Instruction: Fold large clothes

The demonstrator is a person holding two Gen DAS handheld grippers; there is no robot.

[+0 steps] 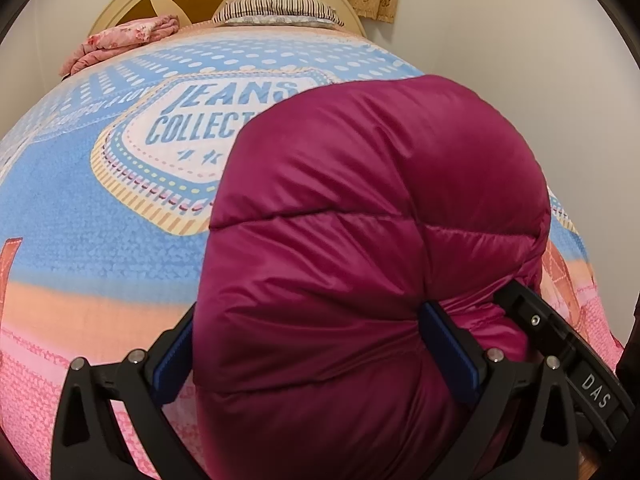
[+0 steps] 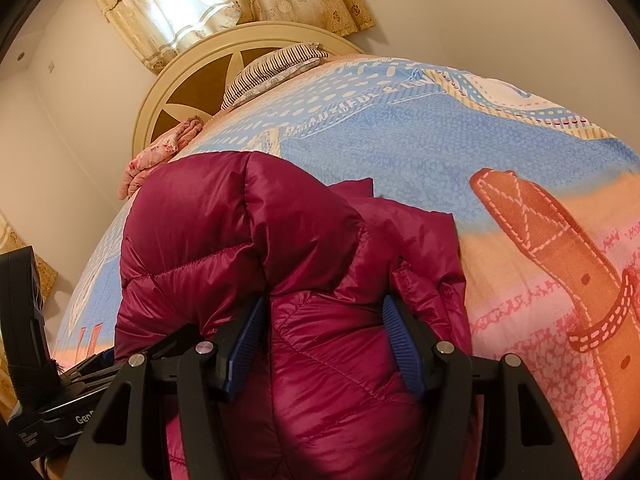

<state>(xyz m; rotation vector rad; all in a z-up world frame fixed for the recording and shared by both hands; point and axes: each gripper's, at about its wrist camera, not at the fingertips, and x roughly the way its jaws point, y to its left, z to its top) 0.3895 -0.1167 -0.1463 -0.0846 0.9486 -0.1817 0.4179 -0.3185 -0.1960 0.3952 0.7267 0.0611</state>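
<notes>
A magenta puffer jacket (image 1: 372, 208) lies bunched on the bed's patterned blue and pink cover (image 1: 100, 220). My left gripper (image 1: 316, 356) is shut on a thick fold of the jacket, which fills the gap between its blue pads (image 1: 450, 344). In the right wrist view the jacket (image 2: 248, 232) rises in front of the camera. My right gripper (image 2: 324, 344) is shut on another fold of it, with the blue pads (image 2: 400, 344) pressed into the fabric. The right gripper's body shows at the lower right of the left wrist view (image 1: 568, 364).
A cream round headboard (image 2: 188, 80) stands at the far end, with a striped pillow (image 1: 276, 10) and a folded pink floral cloth (image 1: 120, 40) by it. Curtains (image 2: 200, 0) hang behind. A white wall (image 1: 520, 60) runs along the bed's right side.
</notes>
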